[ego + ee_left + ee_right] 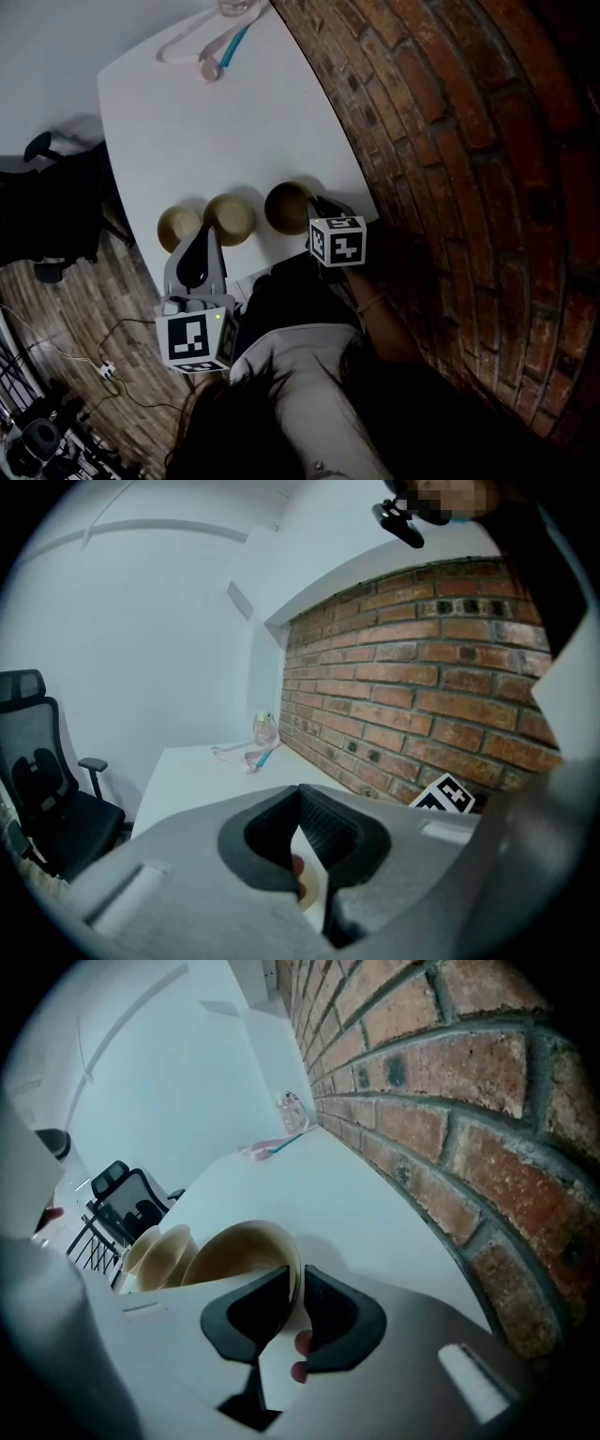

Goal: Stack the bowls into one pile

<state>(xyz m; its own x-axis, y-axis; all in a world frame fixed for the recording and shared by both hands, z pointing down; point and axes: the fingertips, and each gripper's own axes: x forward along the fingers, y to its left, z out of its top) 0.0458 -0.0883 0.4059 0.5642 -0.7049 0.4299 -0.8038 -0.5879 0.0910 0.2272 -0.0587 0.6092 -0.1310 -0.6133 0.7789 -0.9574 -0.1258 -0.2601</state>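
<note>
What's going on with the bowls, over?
Right gripper shut on rim of rightmost tan round bowl. Left gripper shut, empty. Middle tan bowl, left tan bowl unstacked on white table. Nothing blocking.

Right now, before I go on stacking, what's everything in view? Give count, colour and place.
bowls: three, tan, in a row at the table's near edge: left bowl, middle bowl, right bowl
table: one, white, beside the brick wall
clear container: one, see-through, table's far end
pink and teal items: too small to name, beside the container
office chair: one, black, left of the table
brick wall: red-brown, along the table's right
floor: wooden, with cables
right hand-held gripper: shut on the right bowl's rim
left hand-held gripper: jaws together, empty, by the left bowl
</note>
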